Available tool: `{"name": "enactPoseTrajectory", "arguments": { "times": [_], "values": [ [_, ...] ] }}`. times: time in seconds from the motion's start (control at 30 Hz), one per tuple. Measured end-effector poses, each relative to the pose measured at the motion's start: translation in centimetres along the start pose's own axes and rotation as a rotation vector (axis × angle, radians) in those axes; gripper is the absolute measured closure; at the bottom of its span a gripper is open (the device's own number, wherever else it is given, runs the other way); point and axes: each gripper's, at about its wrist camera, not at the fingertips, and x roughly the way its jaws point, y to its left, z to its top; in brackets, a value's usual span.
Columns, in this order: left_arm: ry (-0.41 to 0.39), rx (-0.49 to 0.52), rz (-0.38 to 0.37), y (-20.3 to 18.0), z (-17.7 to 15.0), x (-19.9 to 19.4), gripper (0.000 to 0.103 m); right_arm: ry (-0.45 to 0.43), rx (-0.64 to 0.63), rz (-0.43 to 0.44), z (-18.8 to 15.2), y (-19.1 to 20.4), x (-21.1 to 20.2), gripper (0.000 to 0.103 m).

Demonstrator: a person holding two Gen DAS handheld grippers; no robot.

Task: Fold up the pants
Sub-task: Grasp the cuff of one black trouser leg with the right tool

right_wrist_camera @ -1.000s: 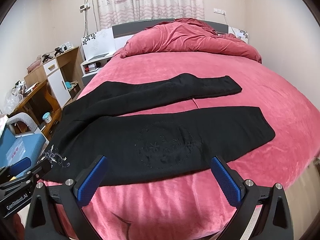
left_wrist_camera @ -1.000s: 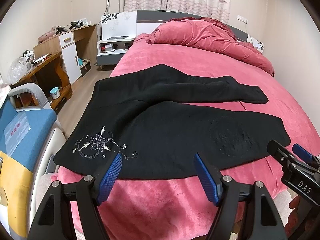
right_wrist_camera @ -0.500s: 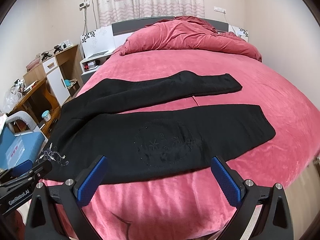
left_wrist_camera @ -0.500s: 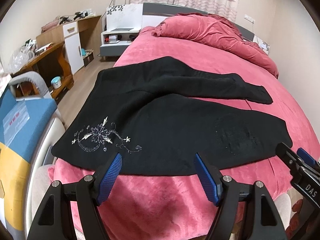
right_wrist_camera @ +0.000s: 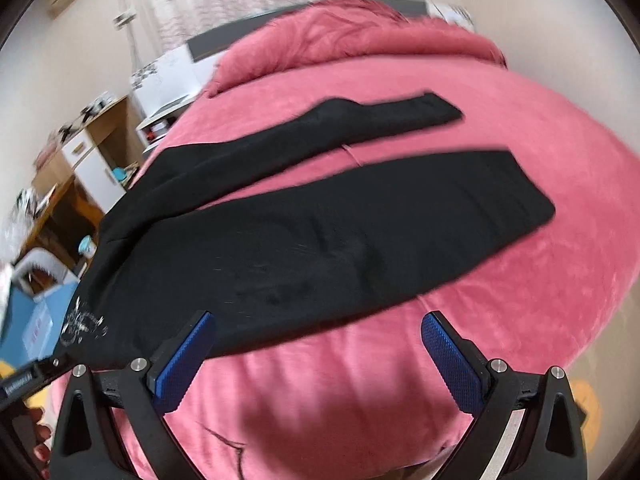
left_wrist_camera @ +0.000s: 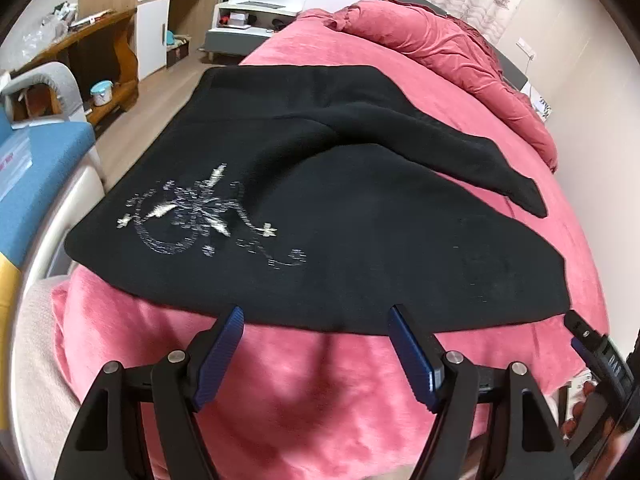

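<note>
Grippers lowered to the near edge of the pants, fold not yet begun.
Both my left gripper and right gripper are spread wide, holding nothing; since a second ago they came closer to the black pants, which lie flat on the pink bed, legs apart.

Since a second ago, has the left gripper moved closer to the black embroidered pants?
Yes. The left gripper has advanced toward the black pants; its fingertips now reach their near edge.
</note>
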Motion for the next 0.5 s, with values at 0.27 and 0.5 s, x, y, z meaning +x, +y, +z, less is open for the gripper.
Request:
{"name": "enactPoseTrajectory", "arguments": {
  "times": [0.27, 0.5],
  "values": [
    [0.008, -0.228, -0.060, 4.6, -0.5, 1.6, 0.027, 0.082, 0.134, -0.079, 2.1, -9.1, 4.1, 0.000],
    [-0.076, -0.370, -0.081, 7.7, -0.7, 1.8, 0.027, 0.062, 0.374, 0.008, 2.8, -15.9, 6.4, 0.000]
  ]
}}
